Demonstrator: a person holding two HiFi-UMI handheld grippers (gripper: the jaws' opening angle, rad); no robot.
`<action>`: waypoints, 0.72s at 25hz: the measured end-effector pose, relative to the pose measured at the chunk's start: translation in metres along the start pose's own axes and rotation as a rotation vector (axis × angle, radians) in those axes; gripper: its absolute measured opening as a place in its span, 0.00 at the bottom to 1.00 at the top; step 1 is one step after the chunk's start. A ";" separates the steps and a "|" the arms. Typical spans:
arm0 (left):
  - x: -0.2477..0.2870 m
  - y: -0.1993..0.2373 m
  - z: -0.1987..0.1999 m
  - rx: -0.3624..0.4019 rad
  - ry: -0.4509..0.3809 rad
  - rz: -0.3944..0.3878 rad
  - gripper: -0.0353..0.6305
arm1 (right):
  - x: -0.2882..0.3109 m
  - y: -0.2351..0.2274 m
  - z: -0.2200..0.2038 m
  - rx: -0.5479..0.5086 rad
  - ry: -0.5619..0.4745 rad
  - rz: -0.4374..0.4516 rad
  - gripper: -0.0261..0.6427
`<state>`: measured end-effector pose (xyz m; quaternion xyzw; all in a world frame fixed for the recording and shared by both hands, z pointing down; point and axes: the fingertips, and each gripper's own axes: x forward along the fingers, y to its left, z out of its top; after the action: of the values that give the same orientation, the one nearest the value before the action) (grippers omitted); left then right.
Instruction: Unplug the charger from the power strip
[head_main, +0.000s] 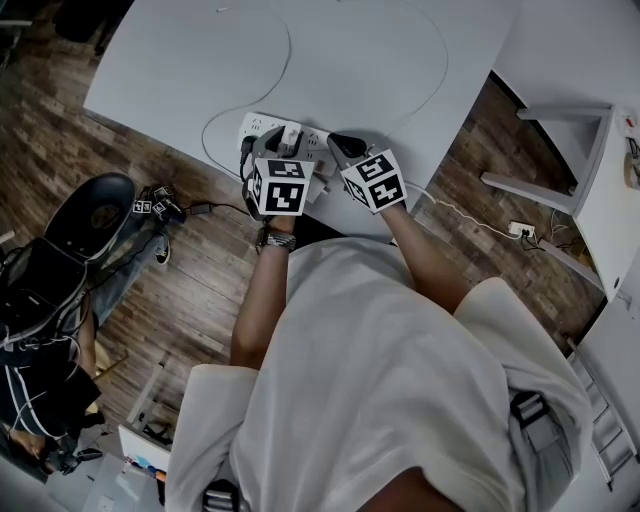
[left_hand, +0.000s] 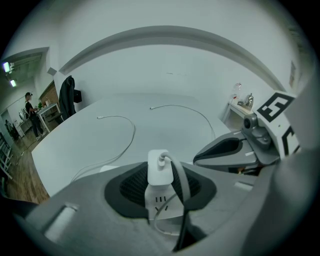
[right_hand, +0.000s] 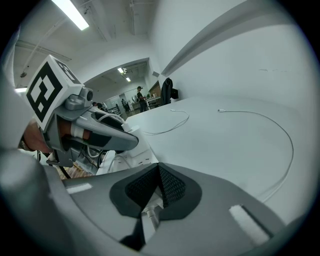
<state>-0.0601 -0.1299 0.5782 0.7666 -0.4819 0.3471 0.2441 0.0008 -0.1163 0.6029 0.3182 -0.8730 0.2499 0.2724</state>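
Note:
A white power strip (head_main: 262, 127) lies near the front edge of the white table (head_main: 180, 60). A white charger (left_hand: 159, 166) stands plugged into it, and a cable loops out of its top. In the left gripper view my left gripper (left_hand: 162, 176) has its dark pads shut on the charger's sides, with the strip's slots (left_hand: 160, 201) just below. My right gripper (head_main: 339, 148) sits at the strip's right end. In its own view my right gripper (right_hand: 159, 176) has pads that meet at the tips, shut on the strip's white cord end (right_hand: 151, 218).
Two thin white cables (head_main: 285, 60) (head_main: 440, 70) curl across the table behind the strip. The strip's cord runs off the front edge to a floor socket (head_main: 521, 231). A black chair (head_main: 95, 215) stands at the left and white furniture (head_main: 600, 180) at the right.

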 end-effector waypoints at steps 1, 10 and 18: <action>-0.001 0.000 0.000 -0.010 -0.002 -0.004 0.26 | 0.000 0.000 0.000 -0.001 0.000 -0.001 0.04; -0.003 0.005 -0.002 -0.167 -0.038 -0.079 0.26 | 0.000 0.002 0.001 0.001 -0.003 0.006 0.04; -0.002 0.005 -0.002 -0.047 -0.007 -0.023 0.26 | 0.002 0.002 0.001 -0.010 0.008 0.000 0.04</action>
<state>-0.0655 -0.1294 0.5783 0.7675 -0.4819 0.3300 0.2643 -0.0023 -0.1170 0.6032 0.3158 -0.8732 0.2467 0.2774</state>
